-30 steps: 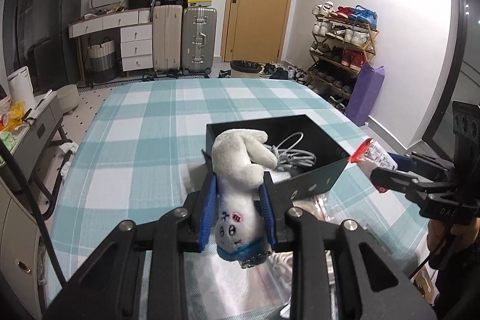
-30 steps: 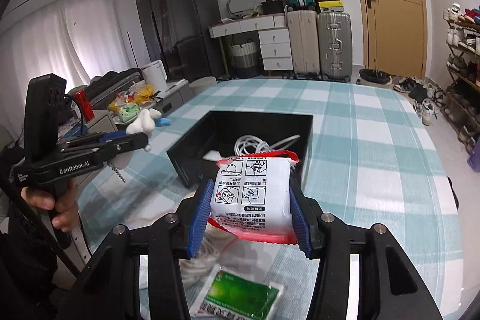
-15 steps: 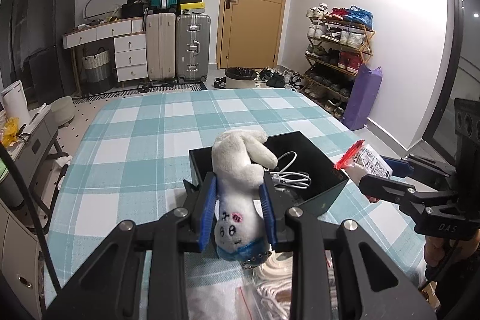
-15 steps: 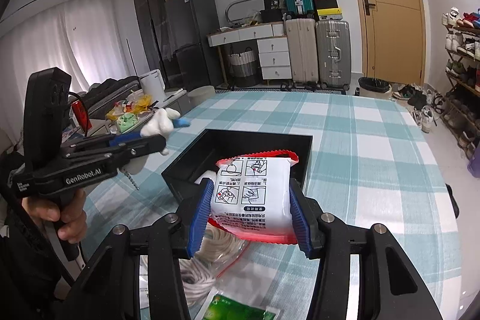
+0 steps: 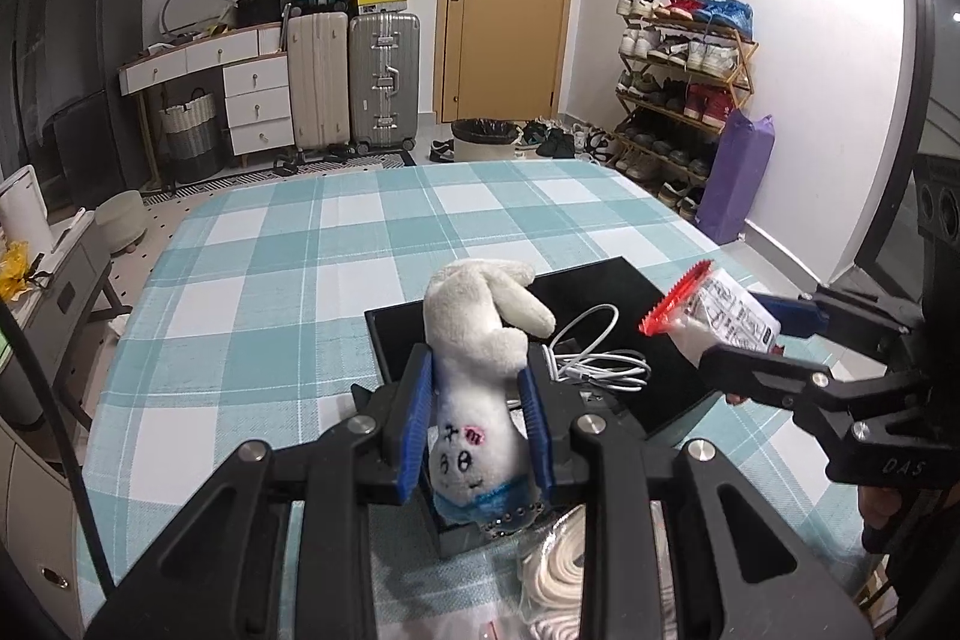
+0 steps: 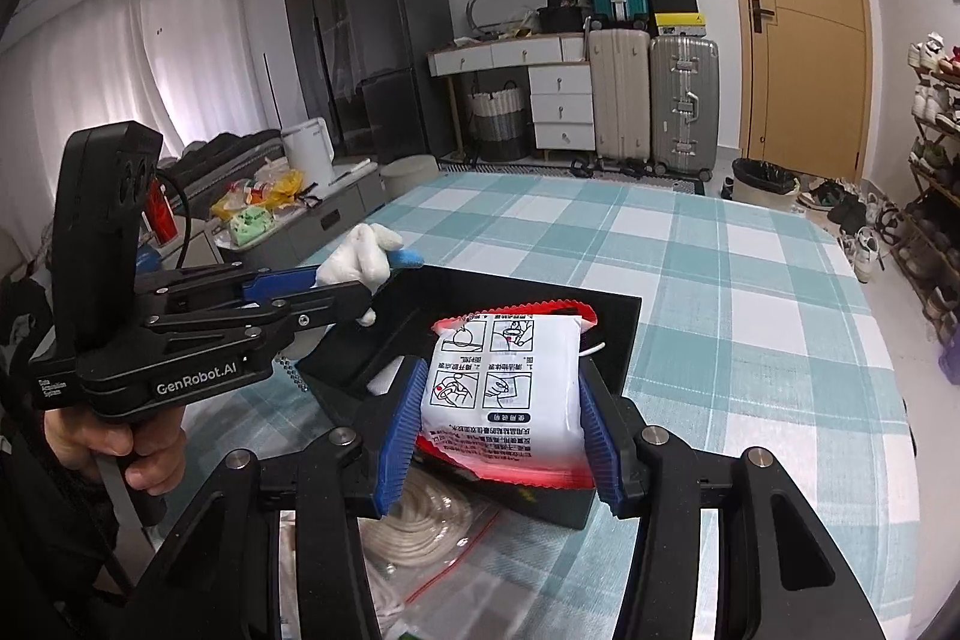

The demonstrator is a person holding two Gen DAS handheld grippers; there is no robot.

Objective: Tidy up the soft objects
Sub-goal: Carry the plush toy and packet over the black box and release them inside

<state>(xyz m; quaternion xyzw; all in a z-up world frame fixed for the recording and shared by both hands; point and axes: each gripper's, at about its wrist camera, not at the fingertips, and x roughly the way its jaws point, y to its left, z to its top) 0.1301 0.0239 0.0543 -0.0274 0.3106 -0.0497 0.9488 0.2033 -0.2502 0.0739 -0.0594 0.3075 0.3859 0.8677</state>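
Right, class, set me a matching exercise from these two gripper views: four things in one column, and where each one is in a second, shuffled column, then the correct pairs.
Things:
1. white plush toy
2. white packet with red edges
3. white cable
4. coil of rope in a clear bag

Places:
A. lying inside the black box
B. clamped in the right gripper
C. on the checked tablecloth, in front of the box
D. clamped in the left gripper

Pairs: 1-D, 2-B, 3-A, 4-C
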